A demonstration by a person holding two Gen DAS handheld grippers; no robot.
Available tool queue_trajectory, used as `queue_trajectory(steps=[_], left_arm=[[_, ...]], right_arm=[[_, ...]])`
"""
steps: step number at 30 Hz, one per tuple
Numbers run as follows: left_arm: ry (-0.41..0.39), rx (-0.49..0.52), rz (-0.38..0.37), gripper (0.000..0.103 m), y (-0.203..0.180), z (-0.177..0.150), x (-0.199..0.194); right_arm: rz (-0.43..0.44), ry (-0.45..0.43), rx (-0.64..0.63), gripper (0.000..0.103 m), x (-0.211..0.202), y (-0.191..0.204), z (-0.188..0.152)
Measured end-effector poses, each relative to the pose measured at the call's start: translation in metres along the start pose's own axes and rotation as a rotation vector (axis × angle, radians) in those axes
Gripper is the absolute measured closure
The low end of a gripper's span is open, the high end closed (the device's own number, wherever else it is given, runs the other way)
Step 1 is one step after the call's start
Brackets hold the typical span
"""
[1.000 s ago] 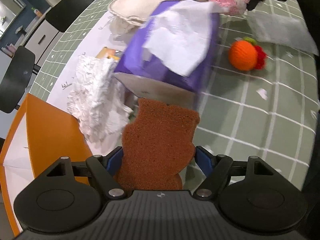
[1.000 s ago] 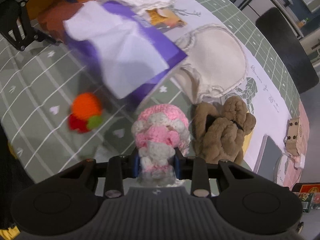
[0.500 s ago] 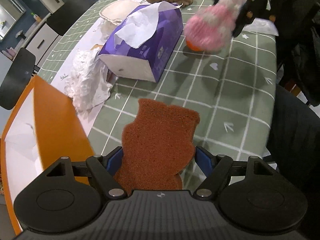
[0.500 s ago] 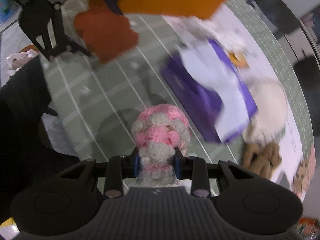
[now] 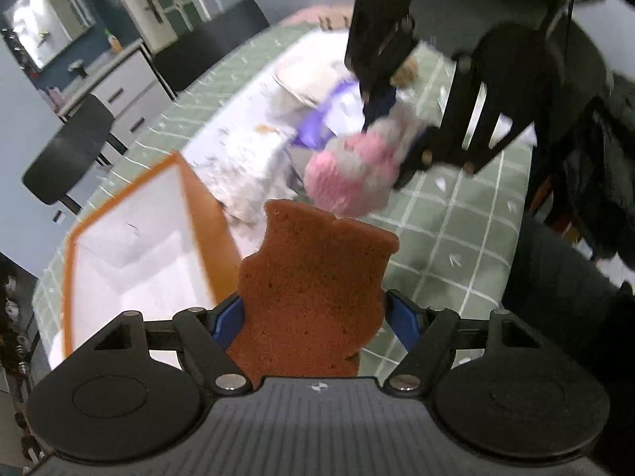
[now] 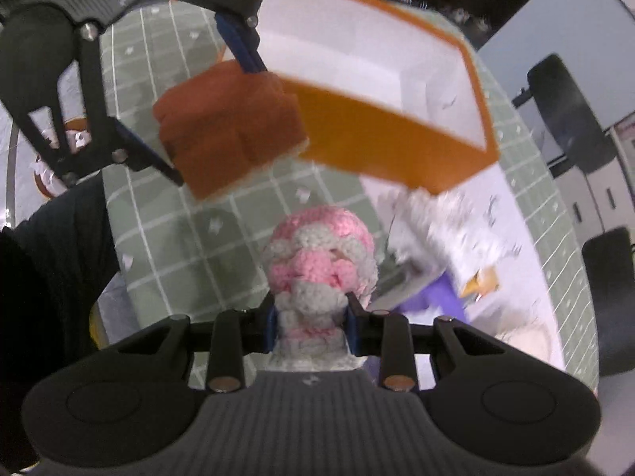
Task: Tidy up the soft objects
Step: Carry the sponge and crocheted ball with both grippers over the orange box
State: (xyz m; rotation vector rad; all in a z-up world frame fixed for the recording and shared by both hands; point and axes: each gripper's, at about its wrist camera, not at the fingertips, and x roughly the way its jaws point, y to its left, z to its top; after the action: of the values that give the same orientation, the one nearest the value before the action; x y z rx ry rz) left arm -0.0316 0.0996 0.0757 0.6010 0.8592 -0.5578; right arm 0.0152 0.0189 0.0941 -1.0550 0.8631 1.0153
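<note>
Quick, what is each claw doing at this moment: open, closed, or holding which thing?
Left claw: closed on the flat rust-brown foam sponge.
Right claw: closed on the pink and white crocheted toy.

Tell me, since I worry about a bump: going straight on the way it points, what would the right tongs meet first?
Probably bare green tablecloth, just short of the orange box; the left tongs sit off to one side. Depth is unclear.

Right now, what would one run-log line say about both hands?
left gripper: shut on rust-brown sponge | right gripper: shut on pink-and-white crocheted toy | orange-walled white-lined box: nothing visible inside
</note>
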Motion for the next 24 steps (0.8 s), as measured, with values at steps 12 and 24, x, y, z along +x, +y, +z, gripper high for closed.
queue_trajectory(steps=[12,24], left_arm=[[0.029,-0.063,0.156,0.016,0.067,-0.004,-0.018],[0.111,-0.006,0.221,0.017,0.118,-0.022,0.017]], right_arm=[[-0.058,-0.136,-0.021,0.071,-0.020,-0.016,0.068],[-0.041,-0.199,0.016,0.071,0.023,-0.036,0.122]])
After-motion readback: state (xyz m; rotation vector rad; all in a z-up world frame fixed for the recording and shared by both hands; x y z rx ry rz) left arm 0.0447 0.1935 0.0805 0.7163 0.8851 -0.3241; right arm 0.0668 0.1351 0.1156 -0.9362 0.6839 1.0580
